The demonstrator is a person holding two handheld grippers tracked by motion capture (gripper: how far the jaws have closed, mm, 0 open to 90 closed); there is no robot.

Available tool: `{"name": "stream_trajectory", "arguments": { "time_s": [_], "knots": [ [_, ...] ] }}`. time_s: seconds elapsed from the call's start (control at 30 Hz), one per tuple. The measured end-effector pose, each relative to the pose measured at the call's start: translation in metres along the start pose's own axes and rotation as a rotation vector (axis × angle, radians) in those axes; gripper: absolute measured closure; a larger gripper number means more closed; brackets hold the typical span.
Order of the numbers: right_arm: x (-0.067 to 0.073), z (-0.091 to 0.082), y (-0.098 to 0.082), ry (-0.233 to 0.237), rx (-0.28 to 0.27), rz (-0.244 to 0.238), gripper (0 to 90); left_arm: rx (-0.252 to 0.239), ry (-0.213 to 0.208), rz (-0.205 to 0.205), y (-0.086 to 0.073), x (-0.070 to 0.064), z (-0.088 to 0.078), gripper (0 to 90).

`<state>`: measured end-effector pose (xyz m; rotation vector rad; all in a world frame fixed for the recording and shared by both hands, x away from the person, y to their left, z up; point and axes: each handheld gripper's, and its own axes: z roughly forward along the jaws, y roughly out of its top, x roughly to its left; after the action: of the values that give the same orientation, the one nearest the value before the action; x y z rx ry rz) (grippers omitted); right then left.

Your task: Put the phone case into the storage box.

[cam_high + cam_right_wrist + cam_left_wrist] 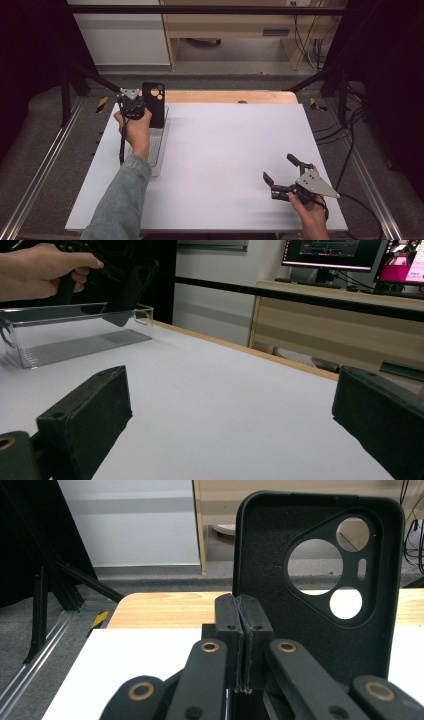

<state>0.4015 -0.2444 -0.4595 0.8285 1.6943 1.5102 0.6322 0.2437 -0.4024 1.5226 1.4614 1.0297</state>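
A black phone case (153, 112) with round camera cut-outs stands upright over the far end of a clear plastic tray (159, 147) at the table's left. My left gripper (140, 106) is shut on the case's side edge; in the left gripper view the jaws (241, 605) meet on the left rim of the case (260, 555). My right gripper (277, 166) rests open near the front right of the table with nothing between its jaws. From the right gripper view (225, 405) I see the case (132, 285) tilted above the tray (75, 340).
The white tabletop (225, 145) has a wooden strip along its far edge (225, 96). Black frame bars and cables stand around the table. A wooden desk with monitors (330, 252) is beyond the far side.
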Motion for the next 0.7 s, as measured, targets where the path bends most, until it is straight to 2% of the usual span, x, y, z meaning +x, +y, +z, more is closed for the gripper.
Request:
{"name": "stream_trajectory", "arguments": {
  "time_s": [0.7],
  "knots": [
    [-0.0005,0.0005,-0.0005,0.004,0.0,0.0,2.7,0.011,0.003,0.017,0.0003,-0.0042,0.0045,88.3]
  ]
}}
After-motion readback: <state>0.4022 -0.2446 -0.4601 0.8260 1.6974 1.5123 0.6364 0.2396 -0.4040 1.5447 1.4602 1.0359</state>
